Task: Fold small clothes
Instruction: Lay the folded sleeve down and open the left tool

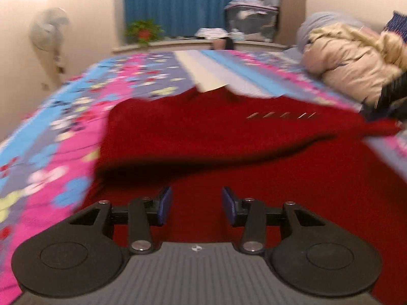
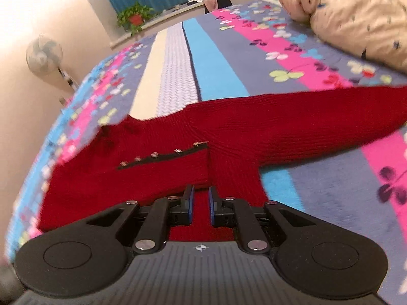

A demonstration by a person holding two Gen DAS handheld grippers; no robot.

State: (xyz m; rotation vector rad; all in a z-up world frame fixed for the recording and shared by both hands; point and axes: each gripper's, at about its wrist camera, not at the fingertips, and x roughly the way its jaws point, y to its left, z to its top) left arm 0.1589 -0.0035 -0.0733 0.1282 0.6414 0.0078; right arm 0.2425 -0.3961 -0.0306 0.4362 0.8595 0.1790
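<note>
Left gripper [image 1: 197, 207] spread, empty, above folded red sweater [image 1: 229, 137]; right gripper [image 2: 201, 206] pinching sweater edge, likely anchoring fold on bedspread [image 2: 229, 58].

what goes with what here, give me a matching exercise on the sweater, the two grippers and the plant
Things:
1. red sweater
2. left gripper
3. right gripper
4. potted plant

States or places:
A. on the ledge by the blue curtain
B. jaws apart, nothing between them
C. spread on the flowered bedspread
D. closed on red knit

Pairs: 1-C, 2-B, 3-D, 4-A
</note>
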